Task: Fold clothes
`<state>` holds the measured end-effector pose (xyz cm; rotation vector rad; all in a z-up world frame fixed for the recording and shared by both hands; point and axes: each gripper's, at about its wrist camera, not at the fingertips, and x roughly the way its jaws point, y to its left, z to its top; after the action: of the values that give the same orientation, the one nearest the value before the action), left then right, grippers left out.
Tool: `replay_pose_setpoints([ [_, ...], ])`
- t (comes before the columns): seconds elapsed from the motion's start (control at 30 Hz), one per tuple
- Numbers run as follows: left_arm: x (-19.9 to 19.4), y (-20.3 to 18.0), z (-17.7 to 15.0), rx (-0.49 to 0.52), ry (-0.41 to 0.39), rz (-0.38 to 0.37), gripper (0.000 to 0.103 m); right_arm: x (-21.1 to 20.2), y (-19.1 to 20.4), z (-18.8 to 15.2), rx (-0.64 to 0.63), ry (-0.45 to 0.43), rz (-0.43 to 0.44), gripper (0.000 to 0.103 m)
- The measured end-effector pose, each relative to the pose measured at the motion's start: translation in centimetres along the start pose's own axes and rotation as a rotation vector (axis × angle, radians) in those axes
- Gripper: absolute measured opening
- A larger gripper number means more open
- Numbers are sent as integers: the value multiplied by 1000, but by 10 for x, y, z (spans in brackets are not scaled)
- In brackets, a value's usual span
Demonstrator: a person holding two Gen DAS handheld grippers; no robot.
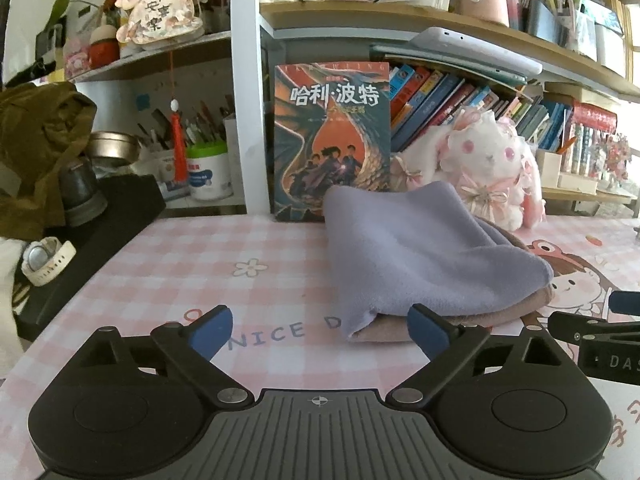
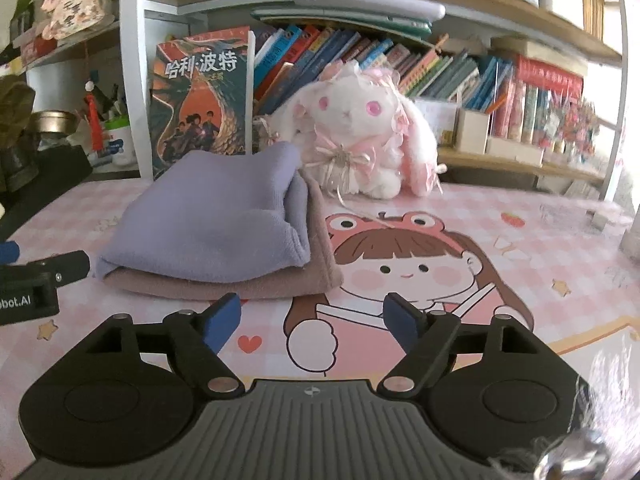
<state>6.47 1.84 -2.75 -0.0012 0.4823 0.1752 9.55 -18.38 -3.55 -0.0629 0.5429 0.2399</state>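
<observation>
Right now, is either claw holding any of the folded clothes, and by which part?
Nothing is held. The left claw and right claw are both open and empty. The purple garment lies folded on the pink garment, just beyond the fingertips.

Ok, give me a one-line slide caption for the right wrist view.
Right gripper open and empty before a folded lilac cloth stacked on a pink one, plush rabbit behind.

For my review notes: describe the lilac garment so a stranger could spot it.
On the pink checked desk mat, before the upright dragon-cover book and white plush rabbit, lies a folded pile. The lilac garment is its top layer, over a dusty-pink garment.
</observation>
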Motion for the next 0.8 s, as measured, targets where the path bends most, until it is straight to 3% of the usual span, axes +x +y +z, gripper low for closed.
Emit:
replay_pose_setpoints([
  [0.8,-7,-6,-8,37,8,-17,99,-3,-3,-4,21,22,-1,82],
])
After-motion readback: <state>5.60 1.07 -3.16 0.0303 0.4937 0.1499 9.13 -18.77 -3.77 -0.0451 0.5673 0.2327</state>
